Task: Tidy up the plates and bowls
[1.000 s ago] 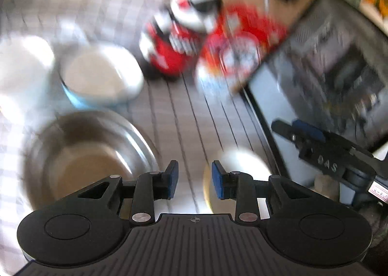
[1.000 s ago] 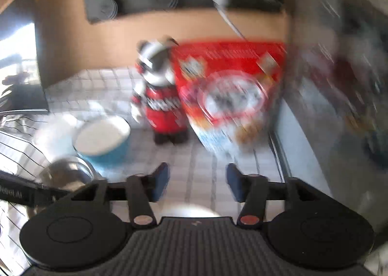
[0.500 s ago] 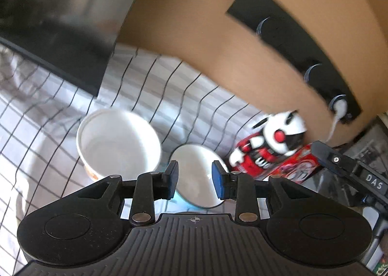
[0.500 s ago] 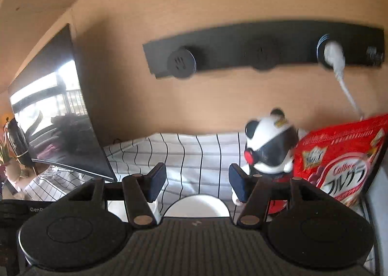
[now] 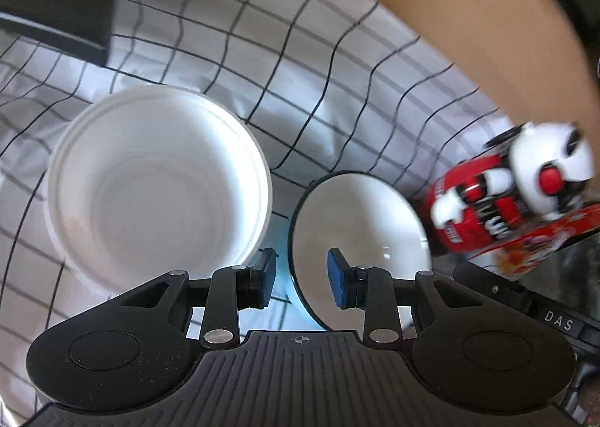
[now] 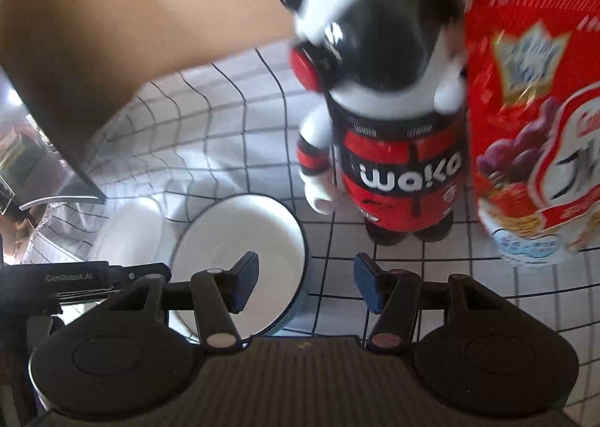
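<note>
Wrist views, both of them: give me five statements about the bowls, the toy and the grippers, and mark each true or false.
1. The large white bowl is empty. True.
2. The blue bowl with the dark rim has a white inside. True.
3. The left gripper is clamped on the white bowl. False: its pads touch nothing; the blue bowl's rim lies in the gap between them.
4. The panda toy lies on its side. False: it stands upright on the checked cloth, beside the red cereal bag.
5. The right gripper holds a bowl. False: its jaws are closing, but nothing is gripped.
</note>
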